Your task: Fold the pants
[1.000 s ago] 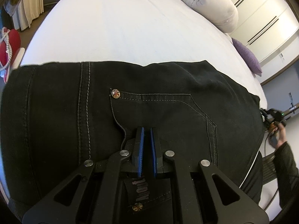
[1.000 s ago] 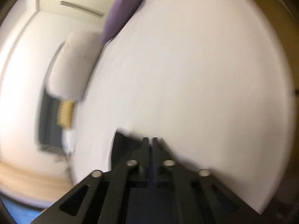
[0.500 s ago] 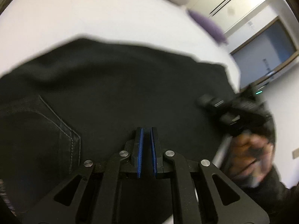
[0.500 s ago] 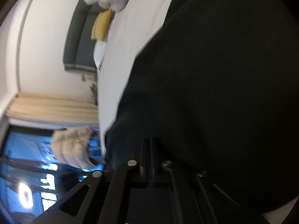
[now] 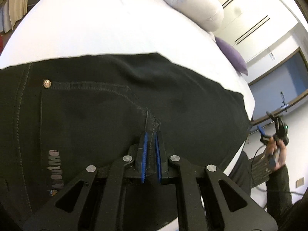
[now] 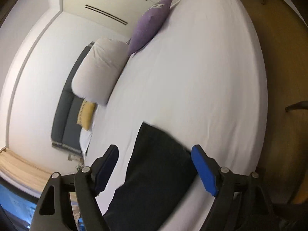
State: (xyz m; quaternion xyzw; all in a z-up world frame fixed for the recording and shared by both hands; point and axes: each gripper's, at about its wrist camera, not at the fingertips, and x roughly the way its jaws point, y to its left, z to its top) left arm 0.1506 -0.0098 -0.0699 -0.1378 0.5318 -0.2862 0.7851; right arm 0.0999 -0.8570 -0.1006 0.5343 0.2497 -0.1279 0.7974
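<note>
Black pants [image 5: 119, 119] lie spread on the near part of the white bed [image 5: 100, 25], their far edge straight, with bare sheet open beyond up to the pillows [image 5: 194, 3]. Left gripper [image 5: 151, 134] has its fingers together, pinching a pocket-corner fold of the pants. Right gripper [image 6: 155, 153] is opening, fingers wide apart, above a pants end [image 6: 154, 173], not touching it. Near edge of the pants is hidden by the gripper frames; right view is slightly blurred.
</note>
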